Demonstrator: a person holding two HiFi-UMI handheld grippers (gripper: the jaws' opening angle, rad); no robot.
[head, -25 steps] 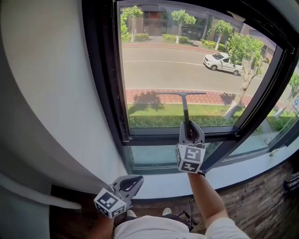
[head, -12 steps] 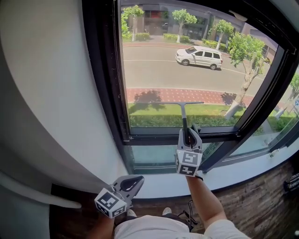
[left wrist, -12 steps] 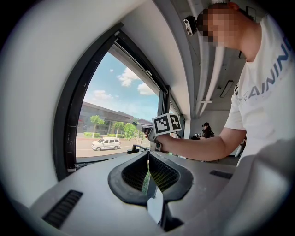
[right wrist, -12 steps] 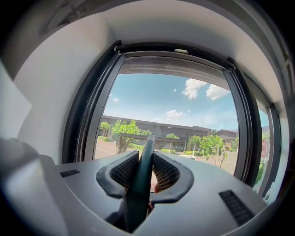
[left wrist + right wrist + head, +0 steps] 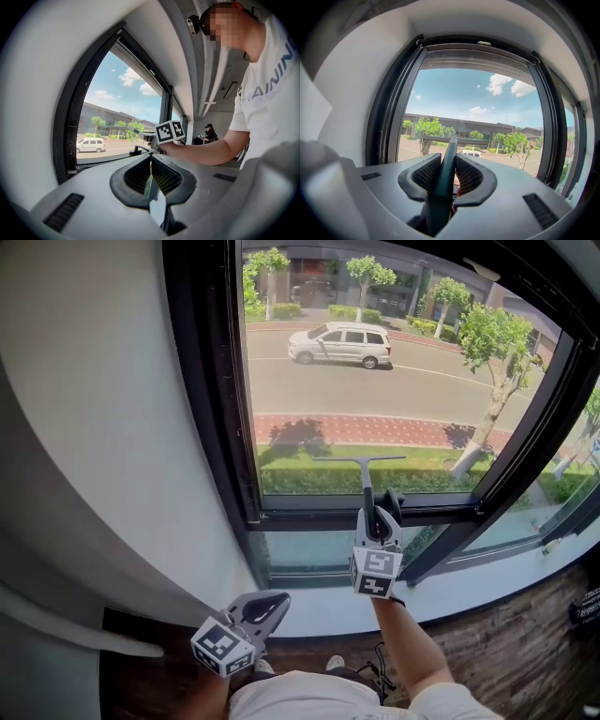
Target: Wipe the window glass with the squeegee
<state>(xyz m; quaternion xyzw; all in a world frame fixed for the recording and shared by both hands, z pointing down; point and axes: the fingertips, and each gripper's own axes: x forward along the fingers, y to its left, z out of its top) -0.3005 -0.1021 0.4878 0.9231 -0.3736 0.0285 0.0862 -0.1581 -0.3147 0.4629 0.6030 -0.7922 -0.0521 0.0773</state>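
A dark squeegee [image 5: 367,476] stands upright against the window glass [image 5: 375,381], its blade level across the low part of the pane. My right gripper [image 5: 378,515] is shut on the squeegee handle [image 5: 445,180], which runs up between the jaws to the blade [image 5: 457,140]. My left gripper [image 5: 267,607] hangs low at the left, by the wall below the sill, shut with nothing in it. In the left gripper view the left gripper [image 5: 150,174] points along the window toward the right gripper's marker cube [image 5: 169,131].
A black window frame [image 5: 211,409] borders the pane on the left, with a white wall [image 5: 103,427] beside it. A lower sill and glass strip [image 5: 309,554] run under the pane. A slanted frame bar [image 5: 525,437] stands at the right. Dark wood floor [image 5: 525,652] lies below.
The right gripper and squeegee have slid down the glass a little. A car outside has driven leftward. The left gripper has stayed put.
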